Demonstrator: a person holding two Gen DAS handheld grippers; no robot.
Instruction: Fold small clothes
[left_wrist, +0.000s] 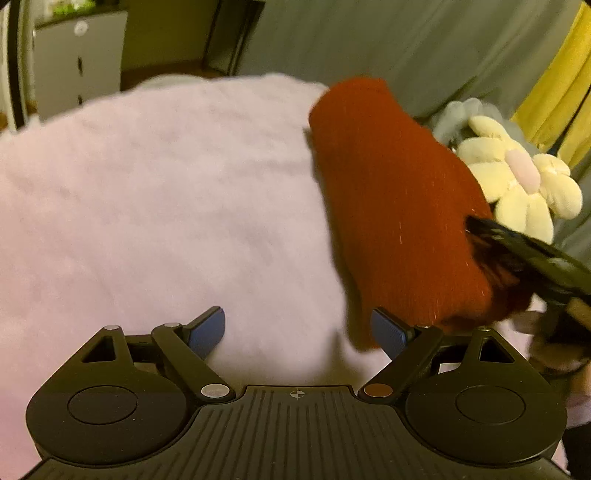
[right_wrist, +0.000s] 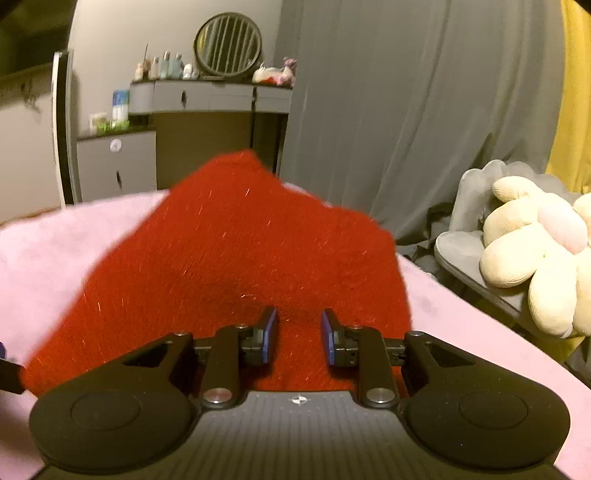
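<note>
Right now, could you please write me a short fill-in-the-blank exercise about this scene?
The knit garment is ___ in colour. The fuzzy blanket below it is ___. The left tongs stand ___, with nothing between them. The right tongs grip the ___.
Missing words: red; pink; open; garment.

No text or label can be read anywhere.
</note>
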